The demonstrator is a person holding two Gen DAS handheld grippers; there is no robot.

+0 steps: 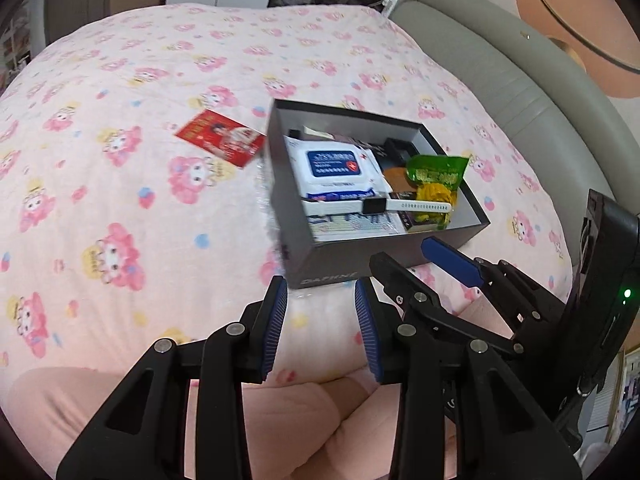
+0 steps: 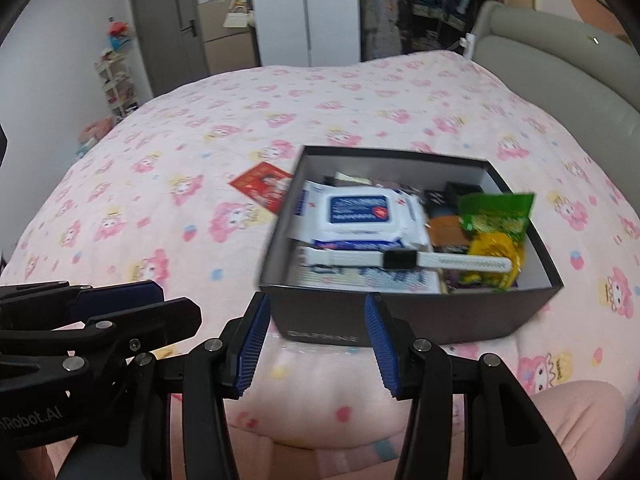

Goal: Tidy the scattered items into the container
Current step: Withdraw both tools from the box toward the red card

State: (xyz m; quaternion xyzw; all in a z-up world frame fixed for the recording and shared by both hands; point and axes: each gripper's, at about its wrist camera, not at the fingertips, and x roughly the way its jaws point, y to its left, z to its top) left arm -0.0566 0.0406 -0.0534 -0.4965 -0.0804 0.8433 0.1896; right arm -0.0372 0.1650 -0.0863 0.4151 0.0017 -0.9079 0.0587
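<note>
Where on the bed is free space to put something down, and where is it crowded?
Free: the pink bedspread left of the dark box, nearer than the red packet, and beyond both. Crowded: inside the box, under wipes, white watch and green snack bag.

Red packet [image 2: 262,189] partly behind box [image 2: 400,320]

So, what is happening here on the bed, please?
A person holds a pair of tongs in each hand, tidying items into a dark box on a pink bedspread. The box already holds a wipes pack, a white watch and a green snack bag. Both the left tongs and right tongs are open and empty. A red card lies outside, left of the box.
</note>
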